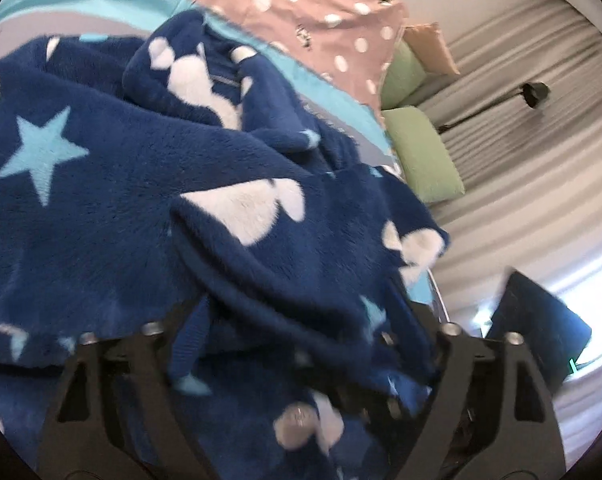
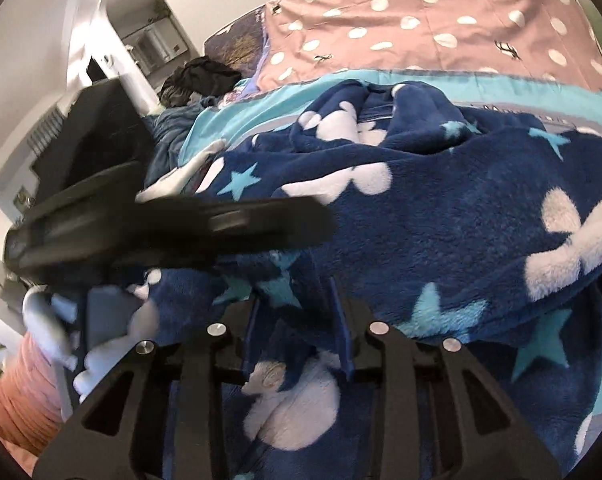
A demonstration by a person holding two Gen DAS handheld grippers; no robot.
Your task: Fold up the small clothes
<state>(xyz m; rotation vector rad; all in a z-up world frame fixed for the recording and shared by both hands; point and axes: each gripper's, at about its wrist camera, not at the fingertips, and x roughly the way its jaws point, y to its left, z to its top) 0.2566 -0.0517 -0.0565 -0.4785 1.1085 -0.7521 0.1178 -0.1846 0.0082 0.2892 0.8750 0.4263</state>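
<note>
A navy fleece garment with white shapes and light blue stars lies crumpled on the bed, and it fills much of the right wrist view too. My left gripper sits low in it. A thick fold drapes over and between its jaws and hides the fingertips. From the right wrist view the left gripper is a blurred black bar reaching over the fleece. My right gripper points down at the near edge, its blue-padded fingers standing apart with a loose fold between them.
The garment rests on a teal striped blanket over a pink polka-dot sheet. Two green pillows and a pale curtain lie past the bed's edge. A dark clothes heap sits at the far corner. A dark blurred box is close by.
</note>
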